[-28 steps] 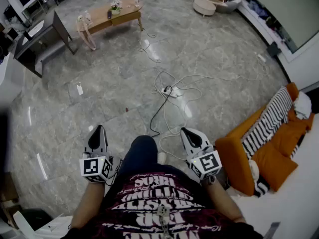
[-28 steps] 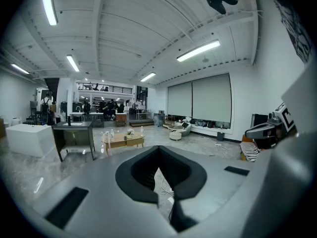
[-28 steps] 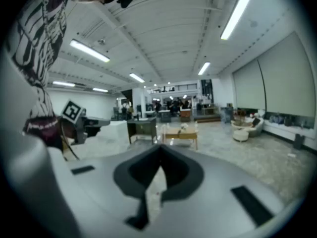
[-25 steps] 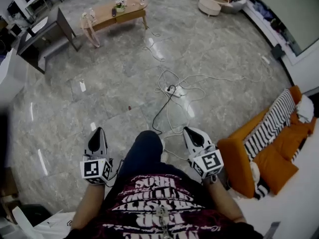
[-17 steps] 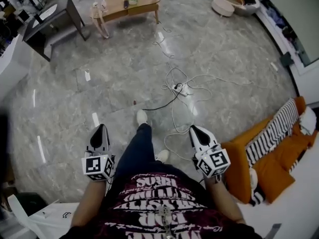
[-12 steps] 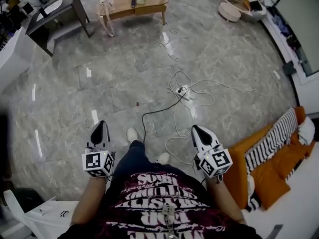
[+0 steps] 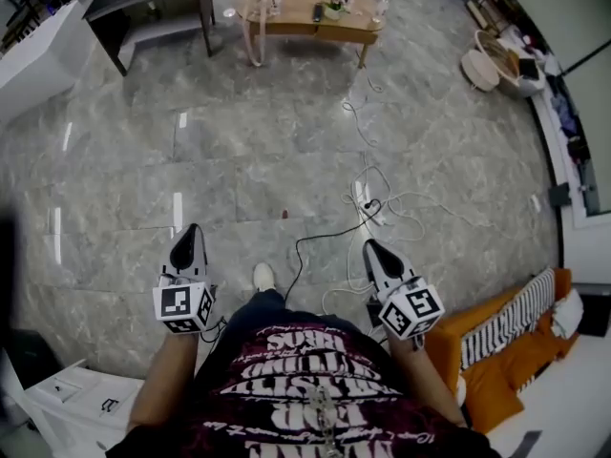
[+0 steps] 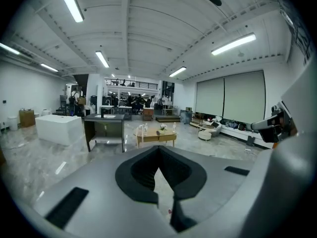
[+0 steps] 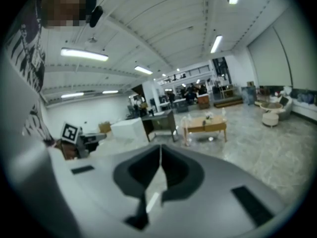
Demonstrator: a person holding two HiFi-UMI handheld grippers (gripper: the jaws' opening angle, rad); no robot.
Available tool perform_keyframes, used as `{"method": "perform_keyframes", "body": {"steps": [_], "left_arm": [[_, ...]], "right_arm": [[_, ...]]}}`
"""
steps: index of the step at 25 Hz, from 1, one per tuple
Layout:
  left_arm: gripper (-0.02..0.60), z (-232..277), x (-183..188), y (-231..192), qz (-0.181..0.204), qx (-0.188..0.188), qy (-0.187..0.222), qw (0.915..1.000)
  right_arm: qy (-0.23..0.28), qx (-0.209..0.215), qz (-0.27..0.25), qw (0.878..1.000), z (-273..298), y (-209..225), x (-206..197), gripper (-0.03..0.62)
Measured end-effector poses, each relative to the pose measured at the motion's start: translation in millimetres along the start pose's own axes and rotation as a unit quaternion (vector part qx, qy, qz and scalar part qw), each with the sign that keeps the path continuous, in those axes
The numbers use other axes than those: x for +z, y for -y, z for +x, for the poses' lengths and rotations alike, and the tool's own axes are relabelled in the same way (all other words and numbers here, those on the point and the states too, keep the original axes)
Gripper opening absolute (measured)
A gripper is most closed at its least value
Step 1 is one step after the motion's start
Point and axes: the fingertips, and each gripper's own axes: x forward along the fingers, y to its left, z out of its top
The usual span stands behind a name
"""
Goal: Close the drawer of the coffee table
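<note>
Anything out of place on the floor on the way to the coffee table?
Yes: a power strip and loose cables lie sprawled across the marble floor, between the person and the coffee table. They look like a trip hazard. A small dark speck lies nearby. Nothing looks spilled or broken.

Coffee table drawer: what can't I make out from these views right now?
- Drawer, open or shut: head view, coffee table too far and small.
- Drawer front: left gripper view, table tiny; right gripper view, blurred.
- Things on the tabletop: too small to name in any view.
</note>
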Motion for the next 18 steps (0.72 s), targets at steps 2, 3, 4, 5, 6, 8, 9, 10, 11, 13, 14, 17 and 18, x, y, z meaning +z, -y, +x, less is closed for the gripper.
{"method": "perform_keyframes", "body": {"steps": [2,3,4,5,6,8,9,10,11,13,14,17,18], "left_arm": [[0.021,12,4,-10,-0.001,-0.012,0.009,0.9999],[0.021,19,5,-14,0.0,-0.019,0.012,0.9997],[0.021,25,4,-18,-0.002,-0.025,0.012,0.9996],[0.021,29,2,-21,-0.006,-0.031,0.01,0.9994],[0.021,32,0,-22,-0.01,-0.038,0.007,0.9992],[0.021,38,-2,-20,-0.01,-0.053,0.005,0.9986],[0.021,42,-2,-16,-0.007,-0.06,0.004,0.9982],[0.021,46,-1,-12,-0.003,-0.067,0.003,0.9977],[0.021,49,0,-8,-0.001,-0.073,0.002,0.9974],[0.021,53,2,-3,0.003,-0.081,0.002,0.9967],[0.021,55,3,-1,0.005,-0.083,0.001,0.9965],[0.021,66,3,0,0.014,-0.087,-0.003,0.9961],[0.021,71,5,0,0.017,-0.085,-0.003,0.9962]], "right_arm": [[-0.001,-0.007,-0.009,1.0,11,-7,9,0.035],[-0.001,-0.013,-0.011,1.0,15,-9,13,0.035],[0.0,-0.019,-0.012,1.0,17,-11,15,0.035],[0.001,-0.025,-0.012,1.0,18,-13,17,0.035],[0.003,-0.031,-0.012,0.999,16,-15,19,0.035],[0.013,-0.044,-0.009,0.999,12,-13,24,0.035],[0.019,-0.052,-0.005,0.998,10,-10,27,0.035],[0.024,-0.059,0.001,0.998,8,-7,29,0.035],[0.028,-0.064,0.009,0.998,7,-3,29,0.035],[0.032,-0.07,0.021,0.997,4,2,27,0.035],[0.032,-0.071,0.024,0.997,4,3,26,0.035],[0.033,-0.07,0.031,0.997,9,8,23,0.035],[0.034,-0.068,0.033,0.997,12,10,23,0.035]]}}
